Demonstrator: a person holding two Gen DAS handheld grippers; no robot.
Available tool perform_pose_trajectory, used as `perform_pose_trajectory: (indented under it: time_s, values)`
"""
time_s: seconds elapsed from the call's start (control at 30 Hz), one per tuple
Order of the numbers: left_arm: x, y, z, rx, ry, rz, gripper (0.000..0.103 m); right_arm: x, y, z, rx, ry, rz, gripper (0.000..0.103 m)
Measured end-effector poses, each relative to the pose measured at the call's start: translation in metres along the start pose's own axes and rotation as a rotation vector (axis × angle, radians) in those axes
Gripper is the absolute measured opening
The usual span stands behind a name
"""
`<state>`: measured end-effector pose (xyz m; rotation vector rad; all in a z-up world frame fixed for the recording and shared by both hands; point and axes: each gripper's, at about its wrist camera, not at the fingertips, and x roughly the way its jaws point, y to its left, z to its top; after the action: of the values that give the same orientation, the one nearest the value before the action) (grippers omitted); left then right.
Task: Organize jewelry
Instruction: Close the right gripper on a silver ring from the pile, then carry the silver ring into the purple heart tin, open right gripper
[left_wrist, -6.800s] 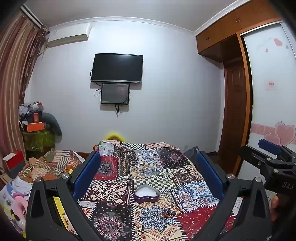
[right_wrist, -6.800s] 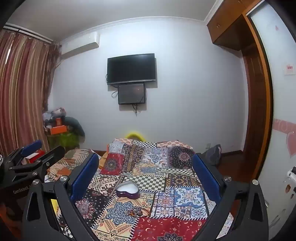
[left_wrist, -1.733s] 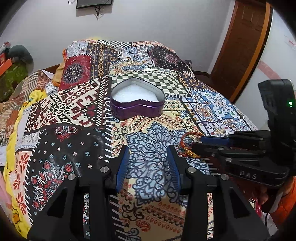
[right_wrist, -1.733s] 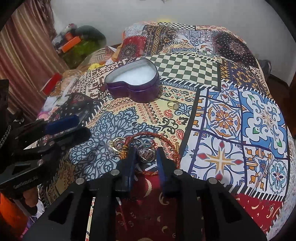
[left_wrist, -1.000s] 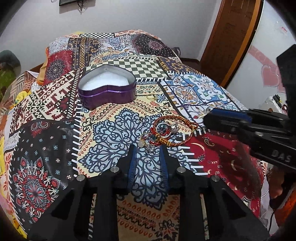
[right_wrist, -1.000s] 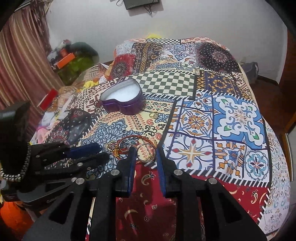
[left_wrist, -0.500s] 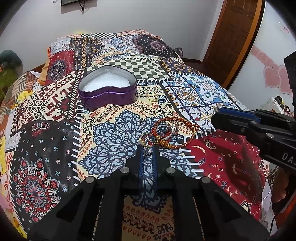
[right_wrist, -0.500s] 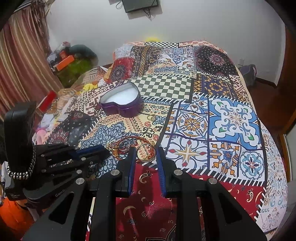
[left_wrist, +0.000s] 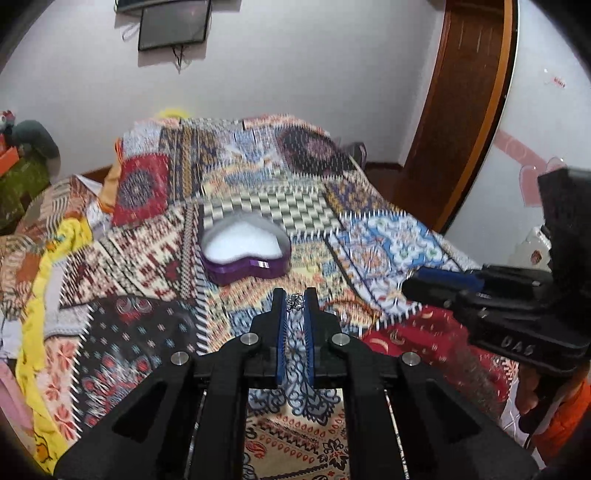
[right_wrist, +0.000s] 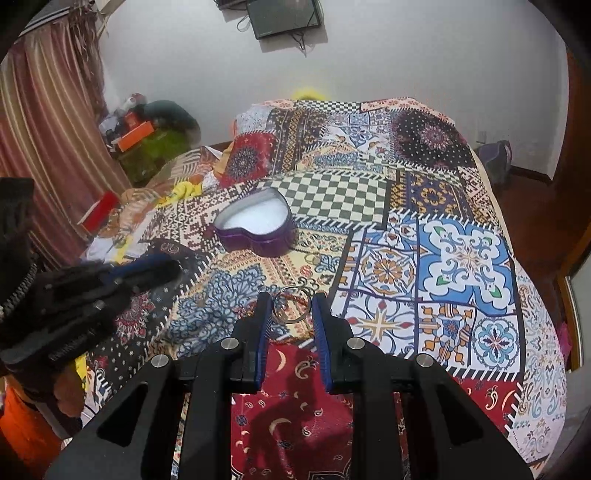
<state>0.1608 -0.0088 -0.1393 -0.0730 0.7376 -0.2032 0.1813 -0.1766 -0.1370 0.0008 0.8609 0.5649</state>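
My left gripper (left_wrist: 294, 295) has clamped down on a small silver charm (left_wrist: 294, 302) and lifted it off the quilt (left_wrist: 147, 258); half a second back it was only closing over the pile. The view is blurred, so I'm swinging toward the heart box (left_wrist: 243, 254), open and just ahead. My right gripper (right_wrist: 291, 303) holds a silver ring (right_wrist: 290, 304) between narrowly parted fingers; I can't tell if it's truly pinched. First pieces look ready to drop in.
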Motion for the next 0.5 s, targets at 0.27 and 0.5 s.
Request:
perform_pose_trajectory:
  time_s: [0.27,0.5]
  values:
    - [-0.02,0.008,0.019,0.006,-0.09,0.012,0.008,-0.005,0.008,0.017,-0.018,-0.046,0.006,0.02]
    - [-0.015,0.019,0.028,-0.006,-0.106,0.007,0.008,0.003,0.011,0.029,-0.024,-0.064,0.015,0.02]
